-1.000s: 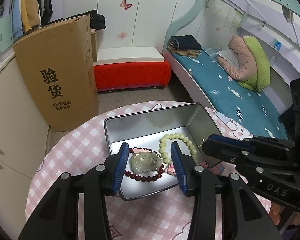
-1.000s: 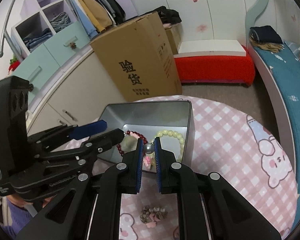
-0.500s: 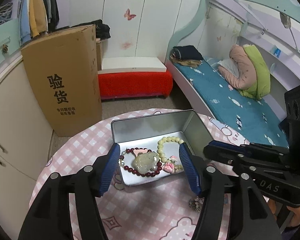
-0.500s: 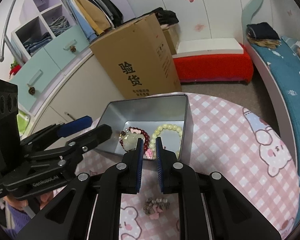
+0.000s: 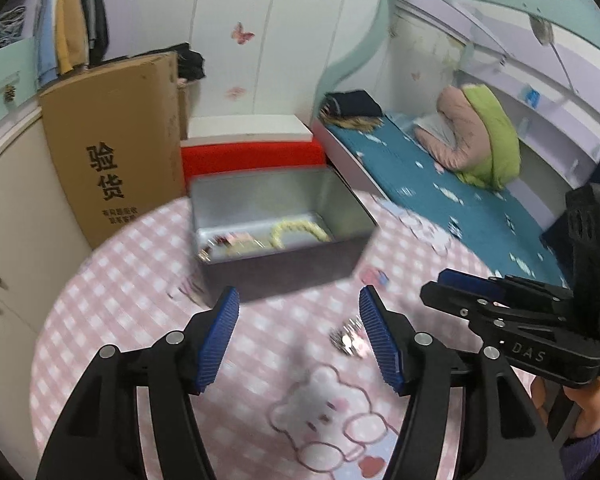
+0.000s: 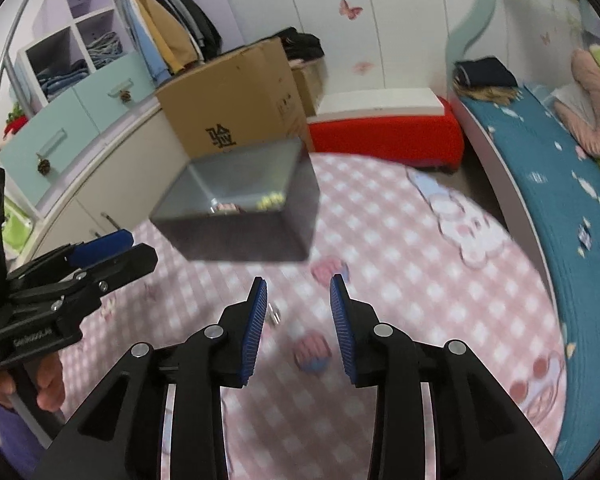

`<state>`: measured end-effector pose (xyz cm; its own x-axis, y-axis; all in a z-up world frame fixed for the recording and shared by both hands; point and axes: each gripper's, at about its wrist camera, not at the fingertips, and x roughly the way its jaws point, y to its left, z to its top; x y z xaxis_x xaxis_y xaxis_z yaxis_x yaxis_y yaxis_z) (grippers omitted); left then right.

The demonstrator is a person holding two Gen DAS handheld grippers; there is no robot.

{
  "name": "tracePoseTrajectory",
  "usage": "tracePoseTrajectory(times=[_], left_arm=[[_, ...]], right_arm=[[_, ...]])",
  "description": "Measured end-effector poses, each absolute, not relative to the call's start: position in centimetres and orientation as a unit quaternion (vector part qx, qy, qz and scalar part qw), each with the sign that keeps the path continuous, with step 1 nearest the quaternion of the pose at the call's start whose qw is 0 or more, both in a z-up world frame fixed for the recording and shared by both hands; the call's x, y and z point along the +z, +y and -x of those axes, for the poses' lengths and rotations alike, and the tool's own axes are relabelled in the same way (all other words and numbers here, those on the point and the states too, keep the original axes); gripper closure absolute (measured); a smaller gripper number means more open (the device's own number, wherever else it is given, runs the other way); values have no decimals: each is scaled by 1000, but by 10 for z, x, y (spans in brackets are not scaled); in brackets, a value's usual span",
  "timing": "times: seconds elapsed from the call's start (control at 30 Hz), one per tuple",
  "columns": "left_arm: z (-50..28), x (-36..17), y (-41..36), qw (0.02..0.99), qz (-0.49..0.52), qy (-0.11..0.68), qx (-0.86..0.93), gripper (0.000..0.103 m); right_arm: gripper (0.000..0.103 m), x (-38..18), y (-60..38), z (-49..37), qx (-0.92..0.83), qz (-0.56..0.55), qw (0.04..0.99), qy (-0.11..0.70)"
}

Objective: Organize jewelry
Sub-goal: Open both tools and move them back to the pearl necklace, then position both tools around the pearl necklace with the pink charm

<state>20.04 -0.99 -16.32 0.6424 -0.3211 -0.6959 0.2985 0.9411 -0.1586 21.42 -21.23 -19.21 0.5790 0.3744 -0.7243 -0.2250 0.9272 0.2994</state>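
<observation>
Holding both tools over the pink checked table (image 5: 112, 280), short of the metal tin (image 5: 284, 256). Left tool (image 5: 296, 320) has its jaws apart, nothing between them; a small metallic trinket (image 5: 348, 340) lies on the cloth just beside its right finger. Right tool (image 6: 298, 296) is opening, jaws empty. Tin holds a pale bead bracelet (image 5: 300, 230) and blurred reddish pieces (image 5: 228, 240). I can't make out more detail: heavy motion blur.
</observation>
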Motion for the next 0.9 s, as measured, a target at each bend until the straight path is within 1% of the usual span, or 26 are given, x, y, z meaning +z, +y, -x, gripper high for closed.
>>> tracePoseTrajectory(times=[0.03, 0.1, 0.23, 0.4, 0.63, 0.7, 0.8, 0.83, 0.87, 0.9], left_arm=[[-199, -169, -15, 902, 14, 394, -176, 43], [-198, -182, -25, 895, 13, 408, -182, 43], [-199, -205, -45, 886, 1, 425, -186, 43], [-208, -220, -55, 881, -8, 439, -177, 43], [-218, -224, -56, 876, 1, 449, -175, 43], [-222, -225, -60, 877, -11, 450, -169, 47], [-228, -224, -63, 874, -16, 455, -168, 56], [-230, -224, -63, 874, -14, 456, -167, 63], [-233, -224, -61, 874, -12, 458, -163, 67], [-235, -224, -60, 872, -8, 461, -163, 74]], right_arm=[[65, -198, -215, -211, 169, -91, 882, 431], [63, -207, -221, -204, 165, -97, 879, 436], [63, -218, -225, -196, 168, -107, 874, 443], [63, -224, -231, -193, 171, -119, 872, 444], [63, -228, -230, -195, 181, -125, 868, 446], [63, -229, -231, -197, 182, -126, 867, 447], [63, -230, -233, -199, 182, -129, 867, 446], [63, -230, -233, -200, 182, -129, 866, 447], [63, -230, -233, -200, 183, -129, 866, 447], [63, -230, -232, -201, 183, -127, 866, 448]])
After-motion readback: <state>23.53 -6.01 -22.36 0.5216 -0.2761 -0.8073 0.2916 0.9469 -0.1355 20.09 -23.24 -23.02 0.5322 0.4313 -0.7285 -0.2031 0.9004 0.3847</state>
